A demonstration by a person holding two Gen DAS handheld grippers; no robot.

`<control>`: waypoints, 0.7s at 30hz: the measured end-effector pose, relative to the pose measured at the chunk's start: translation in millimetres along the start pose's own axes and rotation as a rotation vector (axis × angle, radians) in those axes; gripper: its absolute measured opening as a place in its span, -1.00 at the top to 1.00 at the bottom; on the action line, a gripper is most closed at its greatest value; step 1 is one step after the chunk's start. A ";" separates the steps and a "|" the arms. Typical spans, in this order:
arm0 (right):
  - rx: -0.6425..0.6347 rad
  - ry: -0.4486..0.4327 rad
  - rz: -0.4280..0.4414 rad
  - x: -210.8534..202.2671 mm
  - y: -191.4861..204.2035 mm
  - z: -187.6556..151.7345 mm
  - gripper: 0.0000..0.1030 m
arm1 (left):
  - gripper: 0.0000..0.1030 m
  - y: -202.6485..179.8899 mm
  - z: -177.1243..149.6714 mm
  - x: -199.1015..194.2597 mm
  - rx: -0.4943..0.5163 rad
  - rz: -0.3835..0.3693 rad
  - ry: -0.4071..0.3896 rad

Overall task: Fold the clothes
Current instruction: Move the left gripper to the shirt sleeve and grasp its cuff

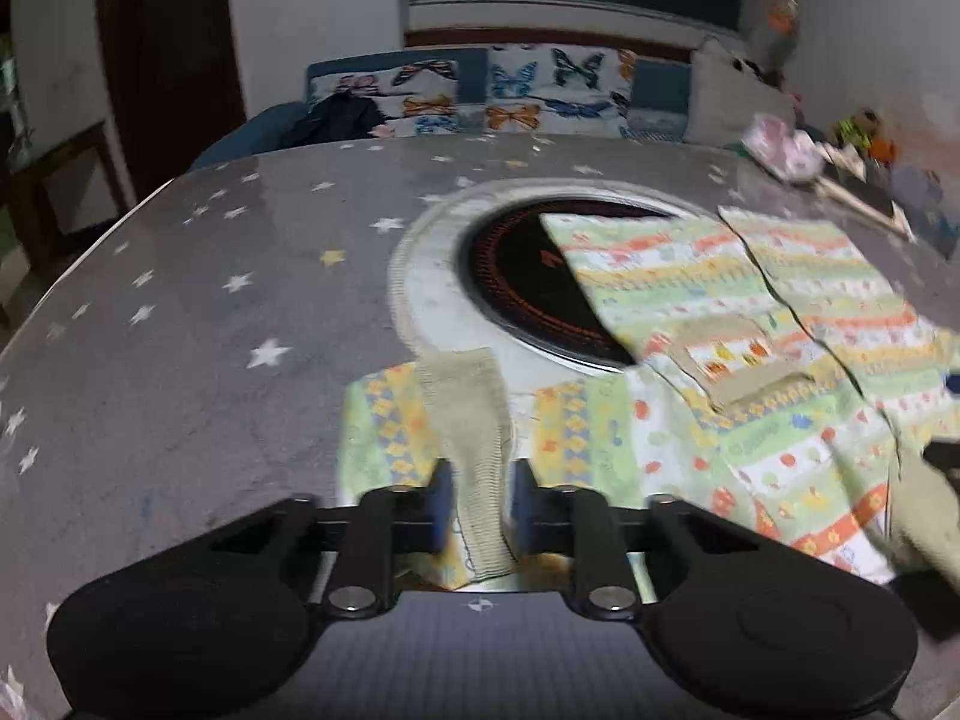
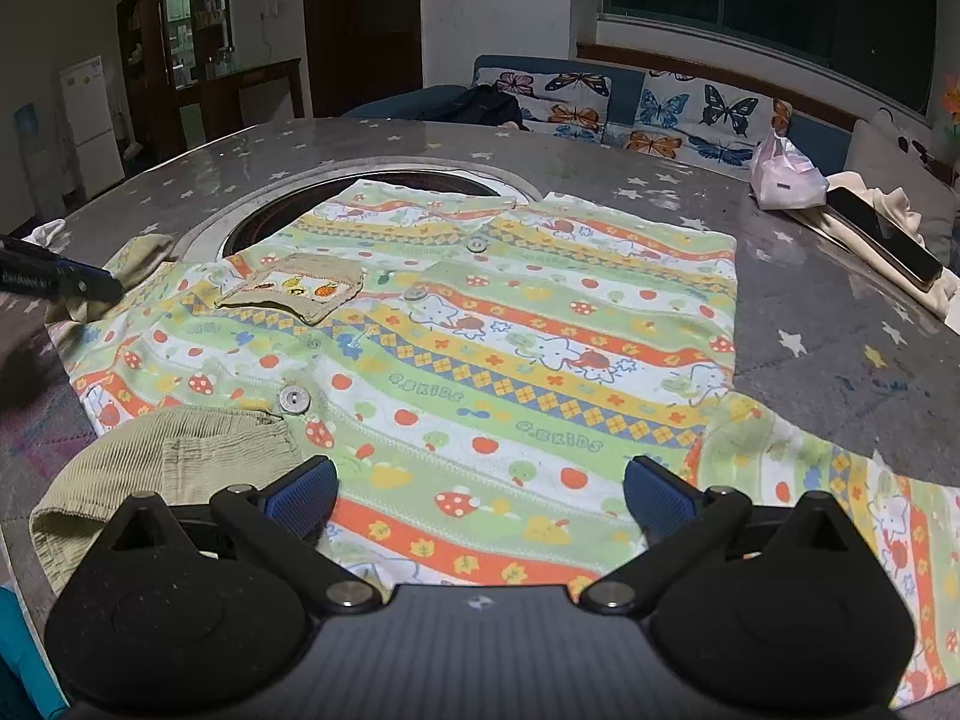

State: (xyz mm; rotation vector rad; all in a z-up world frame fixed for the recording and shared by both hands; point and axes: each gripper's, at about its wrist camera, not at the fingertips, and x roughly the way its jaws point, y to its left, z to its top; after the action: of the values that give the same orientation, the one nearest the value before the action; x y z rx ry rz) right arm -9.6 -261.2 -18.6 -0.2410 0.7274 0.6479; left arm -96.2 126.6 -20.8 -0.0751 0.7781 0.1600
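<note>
Children's shirt (image 2: 480, 348) lies flat on the star-patterned counter (image 2: 840, 312) — left gripper (image 1: 479, 504) pinches its khaki sleeve cuff (image 1: 471, 420); right gripper (image 2: 480, 498) gapes wide over the near hem.

Both wrist views look steeply down, close, sharing the shirt (image 2: 480, 348).

Butterfly-cushioned sofa (image 2: 600, 102) beneath a dark window (image 2: 768, 6).
</note>
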 end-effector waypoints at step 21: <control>0.020 -0.016 -0.028 1.5 5.2 -0.2 -1.00 | 0.90 113.4 -16.7 -24.9 -0.252 0.251 -0.026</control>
State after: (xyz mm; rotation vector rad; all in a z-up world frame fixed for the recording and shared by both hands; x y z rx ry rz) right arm -12.2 -256.6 -19.7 -0.2274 0.7136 0.6150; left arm -144.6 233.4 -16.1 -0.2134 0.7368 0.4962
